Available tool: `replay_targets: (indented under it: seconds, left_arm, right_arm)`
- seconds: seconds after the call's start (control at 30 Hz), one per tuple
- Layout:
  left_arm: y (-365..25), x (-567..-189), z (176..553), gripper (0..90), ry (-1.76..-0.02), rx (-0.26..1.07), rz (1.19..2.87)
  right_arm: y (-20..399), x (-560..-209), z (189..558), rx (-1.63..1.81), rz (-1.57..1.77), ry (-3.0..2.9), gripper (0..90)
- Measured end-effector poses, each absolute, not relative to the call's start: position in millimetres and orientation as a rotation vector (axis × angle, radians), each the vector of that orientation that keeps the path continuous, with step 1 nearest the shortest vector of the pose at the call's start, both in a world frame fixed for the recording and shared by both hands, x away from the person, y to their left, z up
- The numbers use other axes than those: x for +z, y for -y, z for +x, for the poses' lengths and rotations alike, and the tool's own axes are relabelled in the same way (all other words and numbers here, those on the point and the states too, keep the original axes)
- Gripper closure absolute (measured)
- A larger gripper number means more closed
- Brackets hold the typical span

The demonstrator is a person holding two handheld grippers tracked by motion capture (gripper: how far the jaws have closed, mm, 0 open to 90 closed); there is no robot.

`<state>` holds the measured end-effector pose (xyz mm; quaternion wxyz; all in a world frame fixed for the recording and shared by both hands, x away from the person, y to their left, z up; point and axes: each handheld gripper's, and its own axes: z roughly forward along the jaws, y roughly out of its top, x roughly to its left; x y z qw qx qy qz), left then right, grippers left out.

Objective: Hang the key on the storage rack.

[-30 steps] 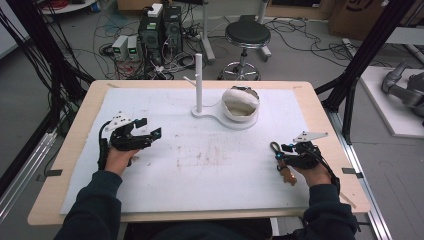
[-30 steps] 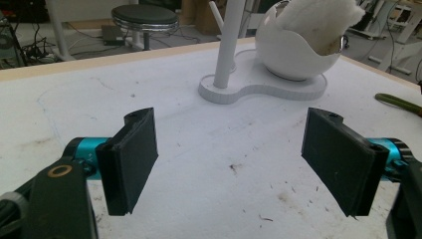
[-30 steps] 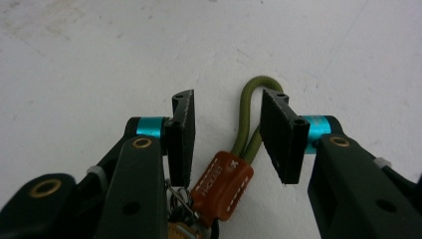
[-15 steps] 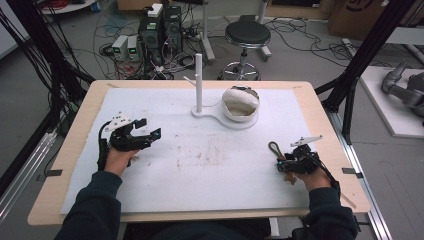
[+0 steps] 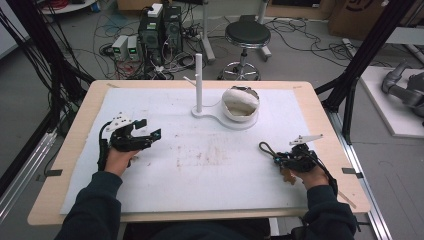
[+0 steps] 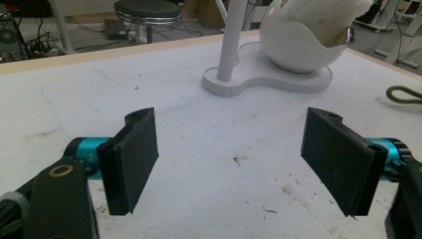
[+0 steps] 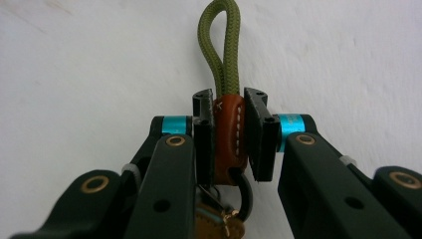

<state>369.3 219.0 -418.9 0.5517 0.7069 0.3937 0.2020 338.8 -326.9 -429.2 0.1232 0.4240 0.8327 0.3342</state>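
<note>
- Right gripper (image 7: 230,134): jaws have just been closing and now clamp the brown stitched leather tab (image 7: 230,142) of a keychain, one pad on each flat side.
- Keychain look: olive-green braided cord loop (image 7: 219,47) rises out of the tab's top, narrow and rounded at the far end. Tab has pale stitching down its face. A dark metal ring (image 7: 245,195) hangs below the tab, with something brass-coloured under it, too cropped to identify.
- Landmark is the white stand with upright post (image 5: 199,82). High view puts the keychain (image 5: 267,149) well apart from it, toward the near right of the white table mat (image 5: 210,185), loop lying on the mat and pointing toward the stand.
- Left gripper (image 6: 239,164): jaws spread wide, nothing between them, near left of the stand, well apart.
- White cracked-egg-shaped bowl (image 6: 298,42) sits on the stand's base, just beside the post.
</note>
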Motion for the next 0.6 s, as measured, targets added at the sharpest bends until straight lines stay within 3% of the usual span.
replay_targets:
  seconds: [0.23, 0.6]
  left_arm:
    - [-219, -419, 369, 22.3, -0.927, 0.479, 1.682]
    - [-219, -419, 368, 22.7, -0.926, 0.477, 1.684]
  right_arm:
    - [308, -405, 341, 1.287, 1.076, -2.289, 77.6]
    - [274, -373, 360, 1.398, 0.947, -2.206, 77.9]
